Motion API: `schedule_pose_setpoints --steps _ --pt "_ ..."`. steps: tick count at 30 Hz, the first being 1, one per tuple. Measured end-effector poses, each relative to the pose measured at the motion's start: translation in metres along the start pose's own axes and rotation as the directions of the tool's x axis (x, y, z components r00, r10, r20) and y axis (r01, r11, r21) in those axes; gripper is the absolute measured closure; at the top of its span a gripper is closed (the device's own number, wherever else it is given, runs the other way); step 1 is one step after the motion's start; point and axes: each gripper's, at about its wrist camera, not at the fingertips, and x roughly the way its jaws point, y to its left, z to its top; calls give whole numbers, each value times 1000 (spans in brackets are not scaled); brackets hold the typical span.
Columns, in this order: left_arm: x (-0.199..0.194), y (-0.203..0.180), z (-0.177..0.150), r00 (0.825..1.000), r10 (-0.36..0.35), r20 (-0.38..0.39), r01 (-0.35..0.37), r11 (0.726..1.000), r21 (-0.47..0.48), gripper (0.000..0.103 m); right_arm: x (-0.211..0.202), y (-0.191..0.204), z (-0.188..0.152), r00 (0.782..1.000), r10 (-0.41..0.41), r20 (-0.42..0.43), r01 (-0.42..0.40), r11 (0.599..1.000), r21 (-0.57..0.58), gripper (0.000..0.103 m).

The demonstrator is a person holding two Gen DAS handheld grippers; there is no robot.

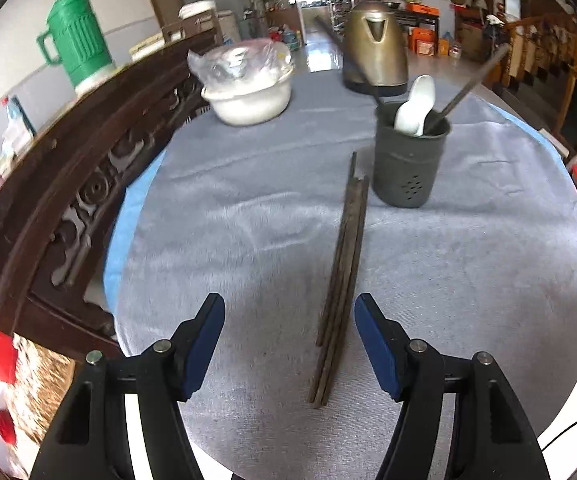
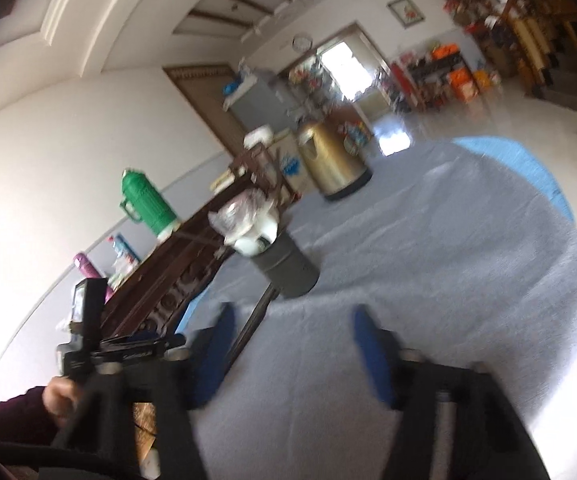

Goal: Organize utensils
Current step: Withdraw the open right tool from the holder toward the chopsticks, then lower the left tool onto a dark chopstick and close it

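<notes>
My left gripper (image 1: 289, 312) hangs low over the grey cloth (image 1: 468, 280) with its blue pads (image 1: 208, 344) spread wide and nothing between them. I have lined it up so the bundle of dark chopsticks (image 1: 342, 280) runs lengthwise from 6 o'clock toward 12 o'clock, its near end lying in the gap, closer to the pad at 3 o'clock than to the other. Spread this wide, the fingers can drop on either side of the sticks and pinch them together as one bundle, not one at a time.

The dark utensil holder (image 1: 410, 160) stands upright at 1 o'clock, just beside the far tips of the chopsticks, so the carry should be brief. It already holds a white spoon (image 1: 416, 106) and at least one chopstick leaning out toward 2 o'clock. I judge the loose bundle is what remains to go in.

My right gripper (image 2: 290, 314) is tilted and its view is blurred, yet its blue pads (image 2: 372, 356) stand apart with only cloth between them, so it is released and carrying nothing. From there the holder (image 2: 288, 268) sits at 12 o'clock, with the brass-coloured kettle (image 2: 334, 160) beyond it.

A white bowl covered in a plastic bag (image 1: 248, 88) sits at 11 o'clock, well apart from my path. The sticks lie flat on soft cloth, so I expect I must press down to get under them.
</notes>
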Motion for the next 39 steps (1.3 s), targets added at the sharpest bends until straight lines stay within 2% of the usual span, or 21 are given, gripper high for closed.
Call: schedule_pose_setpoints --steps 2,5,7,10,12,15,16,19,21,22,24,26,28,31,34,35,37,38,39 --pt "10 1 -3 1000 -10 -20 10 1000 -6 35 11 11 2 998 -12 -62 11 1000 -30 58" --pt "24 3 -5 999 -35 -29 34 999 -27 35 21 22 -1 995 -21 -100 17 999 -45 58" --pt "32 1 -6 998 -53 -23 53 999 -8 36 27 21 -5 993 -17 -116 14 1000 -21 58" --pt "43 3 -3 995 -93 -18 93 996 -12 45 41 16 -16 989 -4 -145 11 999 44 58" --pt "51 7 -2 993 -118 -15 117 993 -29 46 53 15 -24 986 -2 -168 15 997 75 58" --pt "67 6 -3 984 -174 -44 173 984 -29 47 70 18 -32 981 -1 -196 20 995 97 58" --pt "73 6 -3 984 -171 -52 170 985 -34 47 76 20 -33 979 3 -203 19 994 106 58" --pt "82 7 -4 968 -239 -70 235 970 -60 47 93 29 -36 977 -11 -212 33 994 103 58" --pt "91 8 -6 966 -240 -96 235 970 -59 47 102 34 -36 975 -21 -221 45 993 106 58" --pt "92 14 -8 956 -281 -88 272 957 -102 49 108 38 -36 974 -24 -226 49 993 104 58" --pt "93 20 -10 949 -304 -82 292 948 -125 57 113 45 -37 972 -40 -230 62 994 91 58" --pt "93 24 -12 945 -317 -81 304 943 -139 75 119 51 -38 971 -54 -235 75 994 82 58" --pt "93 28 -15 924 -372 -93 353 920 -171 84 125 55 -38 968 -64 -242 84 993 77 58" --pt "89 26 -22 905 -412 -102 386 900 -204 86 133 61 -40 963 -81 -258 101 993 67 58" --pt "83 21 -34 866 -485 -123 443 858 -261 92 141 70 -41 955 -102 -278 114 993 29 58" --pt "82 20 -37 862 -491 -126 448 854 -265 92 143 71 -41 953 -105 -286 115 993 20 58" --pt "77 16 -43 843 -520 -142 470 838 -277 93 147 73 -39 951 -109 -291 116 993 7 58" --pt "75 13 -48 819 -551 -157 496 819 -289 93 149 74 -37 949 -115 -293 120 993 -3 58" --pt "76 13 -50 809 -564 -164 508 812 -287 93 153 73 -35 945 -127 -301 129 992 -13 58"
